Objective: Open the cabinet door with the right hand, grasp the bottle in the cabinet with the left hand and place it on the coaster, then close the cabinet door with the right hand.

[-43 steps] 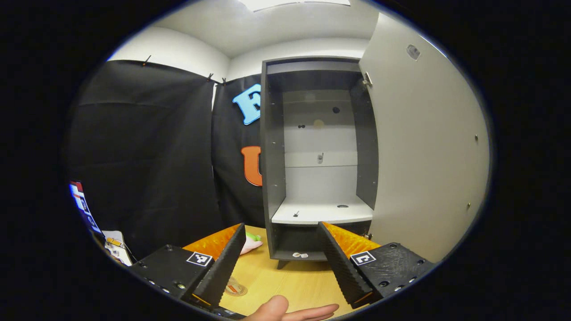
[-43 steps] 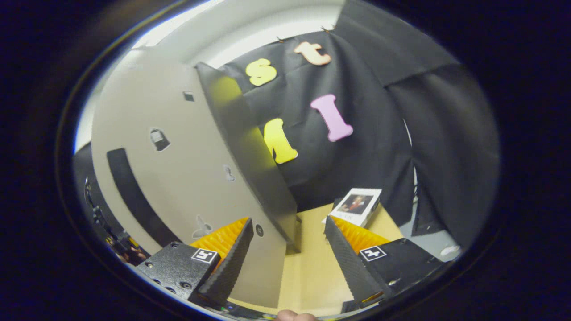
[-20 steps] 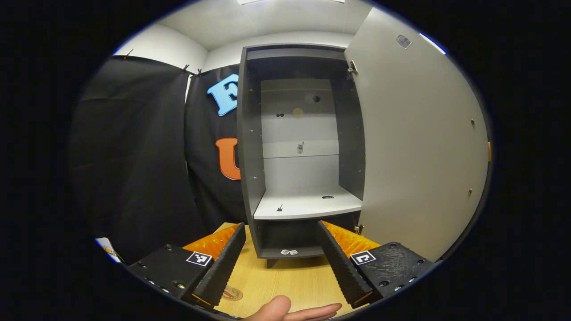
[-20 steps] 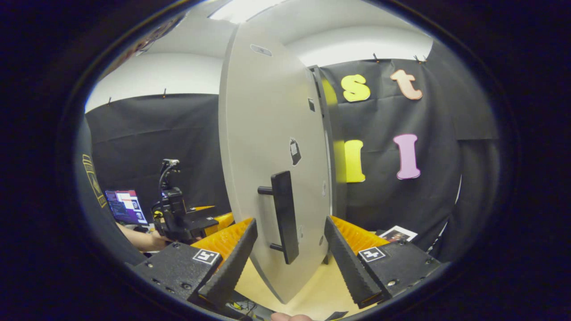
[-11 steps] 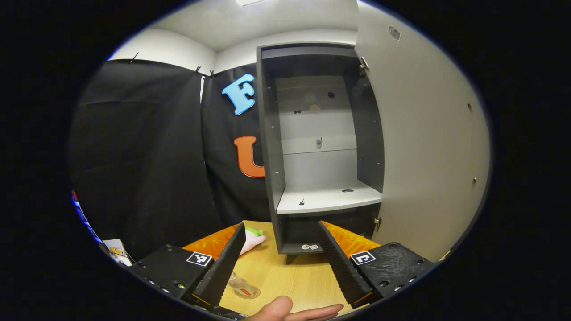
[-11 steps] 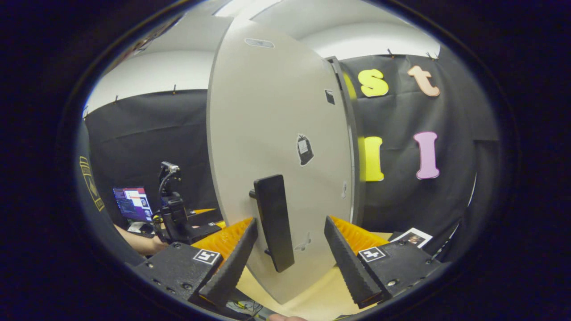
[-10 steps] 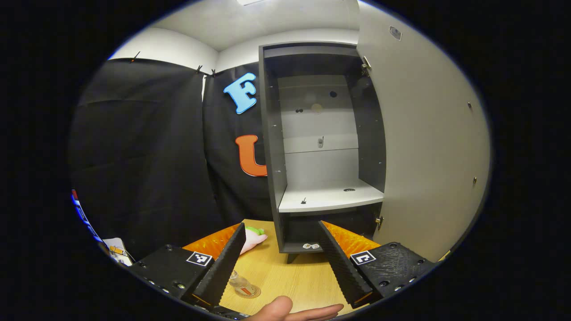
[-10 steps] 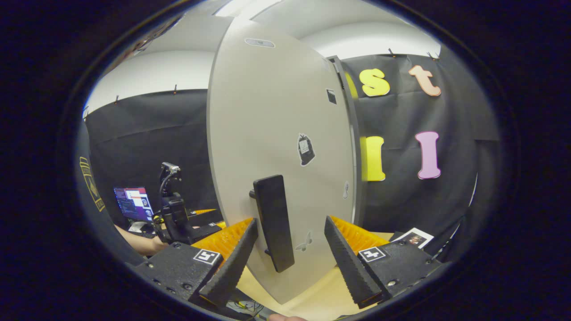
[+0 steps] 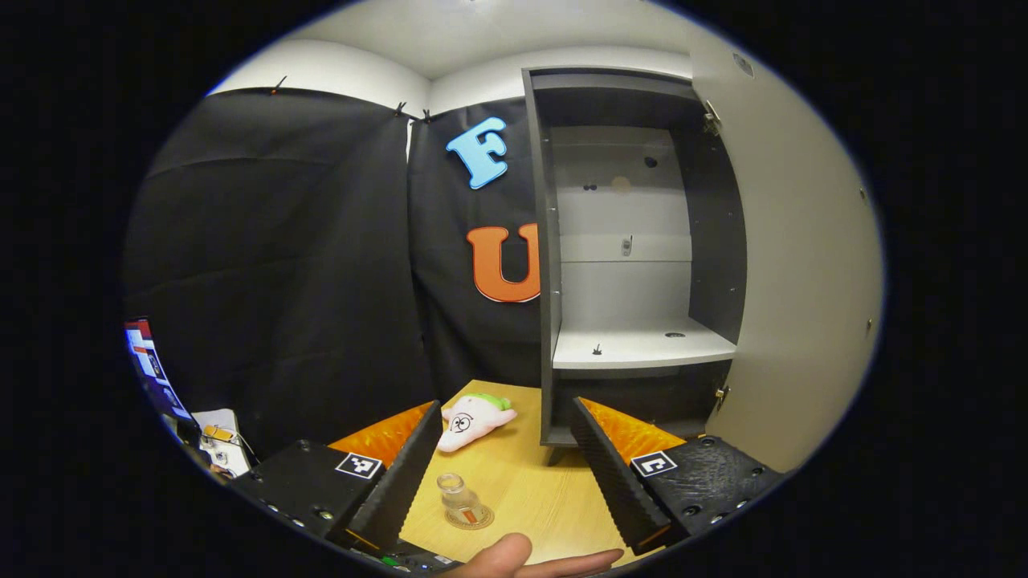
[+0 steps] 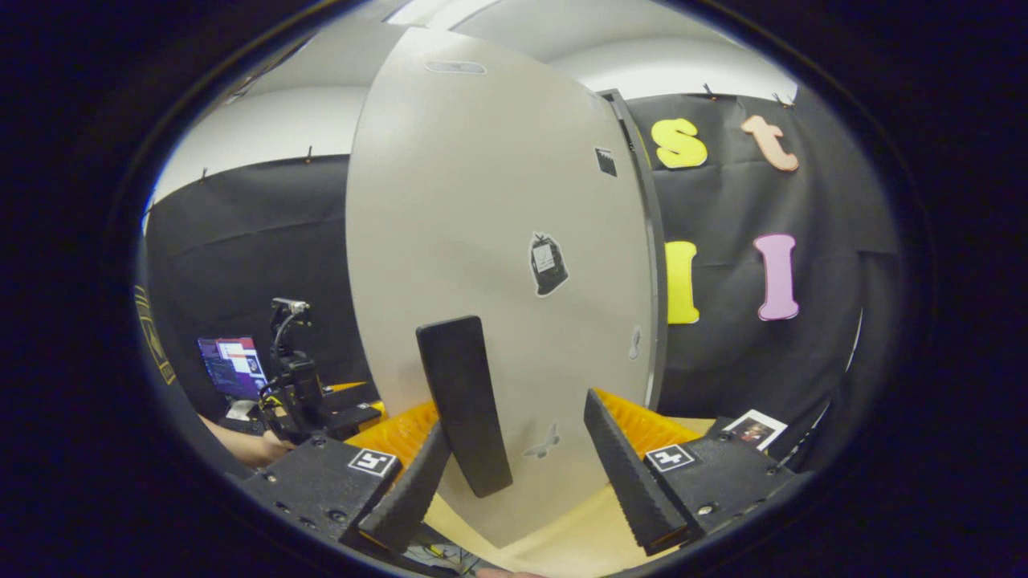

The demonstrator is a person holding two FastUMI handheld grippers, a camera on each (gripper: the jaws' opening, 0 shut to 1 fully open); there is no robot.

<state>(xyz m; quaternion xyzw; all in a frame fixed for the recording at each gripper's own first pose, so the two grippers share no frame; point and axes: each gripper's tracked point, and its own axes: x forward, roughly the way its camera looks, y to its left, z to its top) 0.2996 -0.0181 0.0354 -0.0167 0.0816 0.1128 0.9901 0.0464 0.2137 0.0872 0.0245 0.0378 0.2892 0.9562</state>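
1. My left gripper [image 9: 498,461] is spread wide with nothing between its fingers, above the wooden table [image 9: 530,490].
2. The bottle [image 9: 458,498] stands upright on the coaster [image 9: 474,520], neck up, long axis vertical.
3. My right gripper [image 10: 514,470] is wide open; the black door handle [image 10: 463,404], long axis vertical, stands between its fingers, ungripped.
4. The cabinet door [image 10: 490,241] hangs open.

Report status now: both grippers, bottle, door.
Left gripper open, empty, above the wooden table. Small clear glass bottle upright on the round coaster. Right gripper open at the black bar handle; pale grey cabinet door open, path unobstructed.
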